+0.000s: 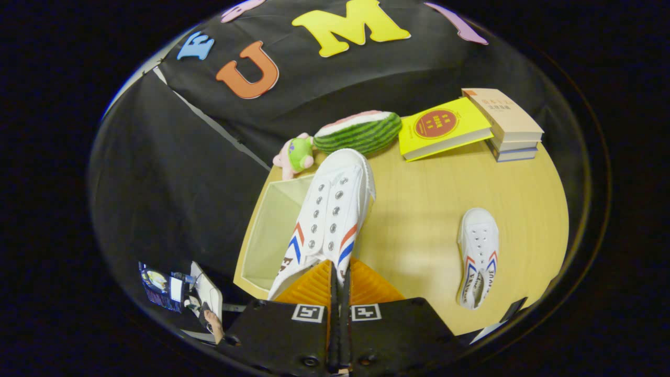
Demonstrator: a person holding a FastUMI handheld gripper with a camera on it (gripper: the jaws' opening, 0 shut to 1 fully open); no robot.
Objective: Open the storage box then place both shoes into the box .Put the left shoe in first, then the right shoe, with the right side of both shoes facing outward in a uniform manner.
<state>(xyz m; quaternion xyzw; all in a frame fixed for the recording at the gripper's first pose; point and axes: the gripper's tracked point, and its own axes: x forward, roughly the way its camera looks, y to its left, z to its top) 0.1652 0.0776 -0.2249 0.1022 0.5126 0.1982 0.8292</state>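
Above the open storage box (272, 230) I have the first shoe (330, 214) hanging toe-forward from my gripper (339, 285) — the fingers are drawn close together, clamped on the thin edge of the shoe's collar, with only that sliver of material between them. The shoe sits partly over the box's right wall and partly over the table (429, 209), so by my reading it is carried but not yet lowered in. The box itself is already open, its pale inside bare as far as I can see; that first step looks done.

The second shoe (477, 256) lies flat on the table well to the right of the box, untouched. Whether the one I hold is the left I cannot tell for sure from here.

Beyond the box, at the far edge, a small plush toy (294, 156) sits just behind its back corner, a watermelon-slice cushion (360, 131) next to that, then a yellow book (442, 128) leaning on a stack of books (505, 125) — all clear of my path.

Left to do: set this shoe in, then fetch the other.
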